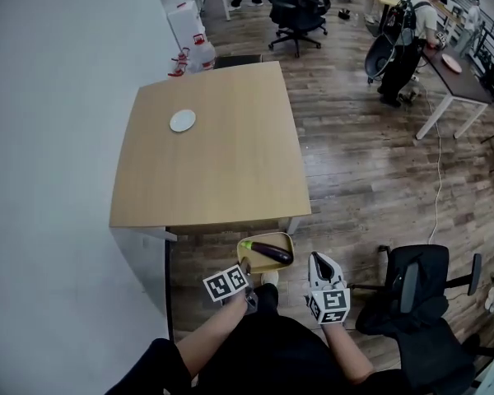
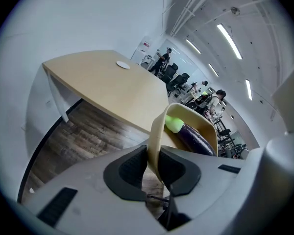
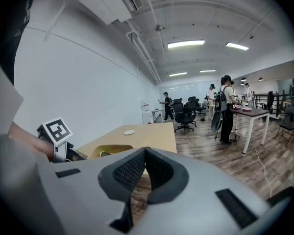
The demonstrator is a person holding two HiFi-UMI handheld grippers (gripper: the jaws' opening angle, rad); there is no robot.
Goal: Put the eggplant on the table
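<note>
Early stage: your left tongs [image 2: 154, 155] pinch the rim of the yellow bowl [image 2: 158, 126] carrying the eggplant [image 2: 198, 138], your right tongs [image 3: 144, 153] are closed on nothing, and the table [image 1: 222, 163] at 12 o'clock is not yet reached.

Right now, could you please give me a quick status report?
Left hand-held gripper shut on yellow tray rim; right hand-held gripper shut, empty. Eggplant in tray, short of wooden table. White plate on its far side.
</note>
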